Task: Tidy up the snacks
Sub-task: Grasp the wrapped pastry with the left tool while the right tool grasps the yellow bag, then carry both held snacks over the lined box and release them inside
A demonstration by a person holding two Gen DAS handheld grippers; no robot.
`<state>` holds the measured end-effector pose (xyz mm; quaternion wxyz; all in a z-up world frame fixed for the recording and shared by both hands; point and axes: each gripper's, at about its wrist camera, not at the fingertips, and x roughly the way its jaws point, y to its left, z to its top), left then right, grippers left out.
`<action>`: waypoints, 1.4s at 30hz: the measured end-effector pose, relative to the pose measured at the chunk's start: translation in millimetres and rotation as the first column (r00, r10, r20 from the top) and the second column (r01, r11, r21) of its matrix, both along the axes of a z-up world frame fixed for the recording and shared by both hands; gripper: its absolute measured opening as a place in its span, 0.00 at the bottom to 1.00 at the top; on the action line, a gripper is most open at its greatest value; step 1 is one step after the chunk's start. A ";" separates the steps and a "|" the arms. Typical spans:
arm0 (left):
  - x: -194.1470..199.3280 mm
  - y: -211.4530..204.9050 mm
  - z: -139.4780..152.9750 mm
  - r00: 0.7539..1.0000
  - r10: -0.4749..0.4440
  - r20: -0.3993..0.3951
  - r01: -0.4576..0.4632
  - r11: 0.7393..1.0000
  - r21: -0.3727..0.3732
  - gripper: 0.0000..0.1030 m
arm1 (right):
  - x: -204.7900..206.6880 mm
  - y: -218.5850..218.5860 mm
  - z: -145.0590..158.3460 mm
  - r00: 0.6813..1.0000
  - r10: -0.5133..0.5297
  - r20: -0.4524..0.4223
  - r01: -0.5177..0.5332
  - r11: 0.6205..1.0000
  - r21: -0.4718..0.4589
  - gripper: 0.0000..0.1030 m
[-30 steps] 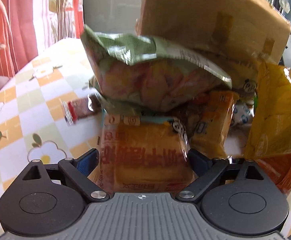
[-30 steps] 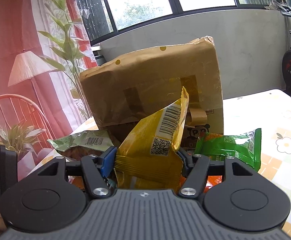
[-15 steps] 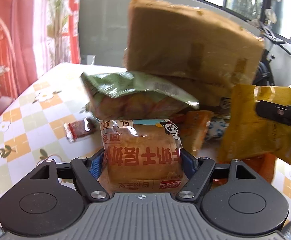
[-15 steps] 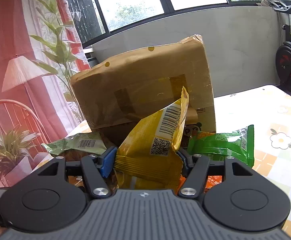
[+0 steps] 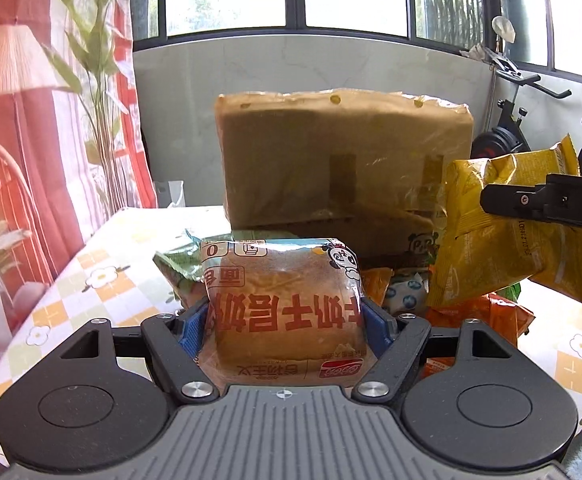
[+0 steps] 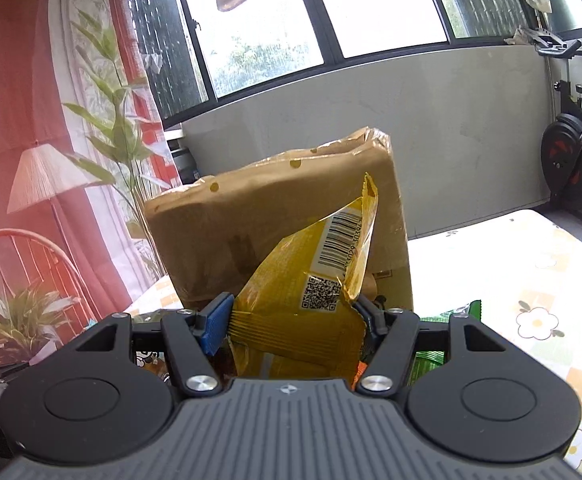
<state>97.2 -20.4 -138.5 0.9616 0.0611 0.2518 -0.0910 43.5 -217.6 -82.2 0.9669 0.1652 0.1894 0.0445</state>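
Observation:
My left gripper is shut on a clear-wrapped bread pack with red lettering, held above the table. My right gripper is shut on a yellow snack bag with a barcode; the same bag and a right finger show at the right of the left wrist view. Below lie a green snack bag, orange packets and a small white-blue packet. Another green bag lies behind my right gripper.
A large brown wrapped box stands on the checked flower-print tablecloth behind the snack pile. A red chair, plants and a lamp stand at the left. An exercise bike stands at the right, beyond the table.
My left gripper has lifted the bread pack up off the pile and levelled out. My right gripper has risen slightly with the yellow bag.

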 end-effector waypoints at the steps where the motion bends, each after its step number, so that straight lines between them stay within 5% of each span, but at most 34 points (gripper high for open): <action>1: -1.1 0.5 1.9 1.000 0.005 0.008 -0.005 1.000 0.000 0.76 | -0.9 -0.8 1.7 1.000 -0.004 0.005 0.004 1.000 0.002 0.62; 21: -18.2 8.9 43.4 0.987 0.059 0.152 -0.048 0.996 -0.073 0.76 | -13.2 9.1 45.7 0.994 0.023 0.106 -0.016 0.998 -0.061 0.62; 27: -14.3 4.6 34.5 0.987 0.027 0.160 -0.019 0.999 -0.049 0.76 | -7.6 6.7 36.1 0.993 0.013 0.113 -0.007 0.998 -0.060 0.62; 32: 8.6 12.0 52.8 0.982 0.022 0.189 -0.013 0.999 -0.048 0.76 | 10.5 -0.8 38.9 0.992 0.024 0.122 -0.017 0.998 -0.060 0.62; 42: 101.2 -12.7 126.3 0.962 -0.046 0.271 0.067 0.996 -0.067 0.76 | 90.9 -22.8 107.3 0.963 0.069 0.261 -0.022 0.984 -0.179 0.62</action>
